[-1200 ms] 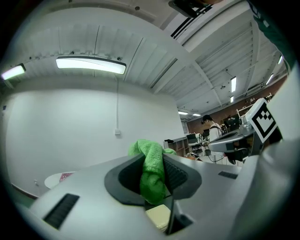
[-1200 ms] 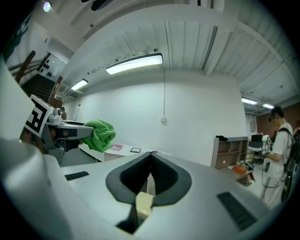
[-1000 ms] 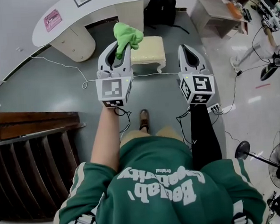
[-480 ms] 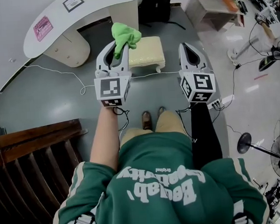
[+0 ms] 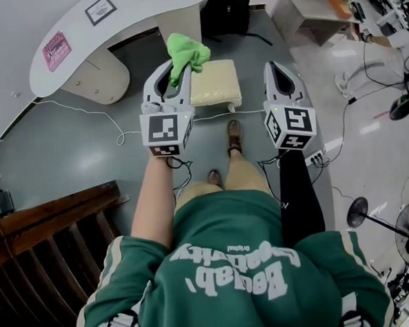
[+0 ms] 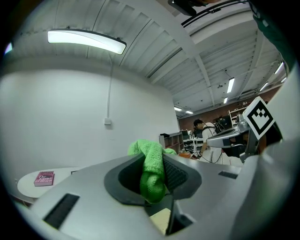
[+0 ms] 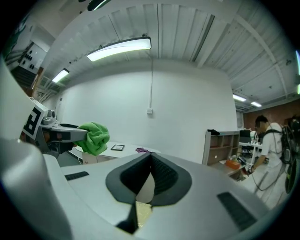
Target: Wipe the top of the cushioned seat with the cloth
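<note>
A cream cushioned seat (image 5: 214, 83) stands on the grey floor ahead of me in the head view. My left gripper (image 5: 174, 71) is held up in the air, shut on a bright green cloth (image 5: 186, 53) that bunches out past its tips, over the seat's left edge. The left gripper view shows the green cloth (image 6: 152, 168) pinched between the dark pads. To the right of the seat my right gripper (image 5: 277, 74) is shut with nothing in it. From the right gripper view the cloth (image 7: 93, 137) shows at the left, and the right gripper (image 7: 149, 161) has its pads together.
A curved white counter (image 5: 106, 20) with a pink card and a framed sheet stands behind the seat, with a black backpack (image 5: 227, 11) beside it. A white cable (image 5: 105, 113) runs across the floor. A wooden stair rail (image 5: 49, 224) is at the left. Shelving, fans and a person stand at the right.
I have stepped forward: my right foot now shows beside the seat, and the seat and counter have shifted in view. Both grippers keep their pose, the cloth still held.
</note>
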`<state>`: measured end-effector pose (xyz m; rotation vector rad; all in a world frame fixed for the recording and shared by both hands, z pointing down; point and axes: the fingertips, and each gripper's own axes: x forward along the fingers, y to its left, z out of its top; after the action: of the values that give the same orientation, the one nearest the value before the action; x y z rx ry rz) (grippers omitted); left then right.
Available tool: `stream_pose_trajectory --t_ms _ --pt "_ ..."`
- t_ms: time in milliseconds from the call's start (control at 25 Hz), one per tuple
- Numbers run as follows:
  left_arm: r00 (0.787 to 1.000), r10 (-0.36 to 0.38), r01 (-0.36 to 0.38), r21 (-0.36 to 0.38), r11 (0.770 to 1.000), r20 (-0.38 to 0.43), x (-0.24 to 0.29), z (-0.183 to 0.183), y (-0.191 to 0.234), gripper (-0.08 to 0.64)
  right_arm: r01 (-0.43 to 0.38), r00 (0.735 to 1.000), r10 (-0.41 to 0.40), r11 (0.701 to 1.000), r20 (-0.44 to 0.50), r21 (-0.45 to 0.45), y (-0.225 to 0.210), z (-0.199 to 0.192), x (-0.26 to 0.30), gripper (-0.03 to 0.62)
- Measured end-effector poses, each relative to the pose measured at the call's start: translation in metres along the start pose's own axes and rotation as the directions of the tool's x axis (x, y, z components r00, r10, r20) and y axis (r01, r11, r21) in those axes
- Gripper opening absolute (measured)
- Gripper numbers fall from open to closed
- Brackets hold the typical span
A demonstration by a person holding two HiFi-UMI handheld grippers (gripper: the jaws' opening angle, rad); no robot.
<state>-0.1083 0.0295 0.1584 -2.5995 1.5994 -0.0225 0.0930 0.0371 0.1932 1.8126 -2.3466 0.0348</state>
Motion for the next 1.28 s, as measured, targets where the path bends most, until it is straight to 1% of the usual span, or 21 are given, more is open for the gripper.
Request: stream_pose_trajectory --t_ms 240,400,560,800,960,1120,1280 --pt "1.0 -0.009 0.009 0.021 1.0 -0.013 0.071 -0.014 0.0 0.1 -0.012 1.0 0.012 1.0 0.011 0.015 -0.039 -0.005 0.062 0.008" --pt "0.998 -0.021 0.023 0.031 0.999 -0.054 0.124 -0.024 -0.007 0.1 -0.033 0.999 0.034 0.999 -0.013 0.038 -0.071 -0.011 0.103 0.008" --pt "0.996 -0.031 0.034 0.024 0.999 -0.086 0.18 -0.036 -0.01 0.1 -0.052 0.998 0.055 0.997 -0.044 0.051 -0.105 -0.017 0.149 0.008" --pt "0.983 -0.039 0.041 0.008 0.999 -0.18 0.241 -0.086 -0.021 0.1 -0.081 0.986 0.093 0.993 -0.137 0.09 -0.142 -0.066 0.203 0.008" --pt "0.972 -0.061 0.064 0.005 0.998 -0.229 0.269 -0.116 -0.032 0.1 -0.111 0.977 0.129 0.987 -0.172 0.115 -0.157 -0.091 0.224 0.008" --pt "0.958 -0.076 0.077 -0.007 0.997 -0.277 0.28 -0.148 -0.037 0.1 -0.128 0.963 0.157 0.981 -0.217 0.145 -0.16 -0.127 0.238 0.008" --pt "0.944 -0.076 0.067 -0.038 0.997 -0.321 0.286 -0.191 -0.034 0.1 -0.125 0.955 0.164 0.978 -0.249 0.165 -0.155 -0.159 0.25 0.008"
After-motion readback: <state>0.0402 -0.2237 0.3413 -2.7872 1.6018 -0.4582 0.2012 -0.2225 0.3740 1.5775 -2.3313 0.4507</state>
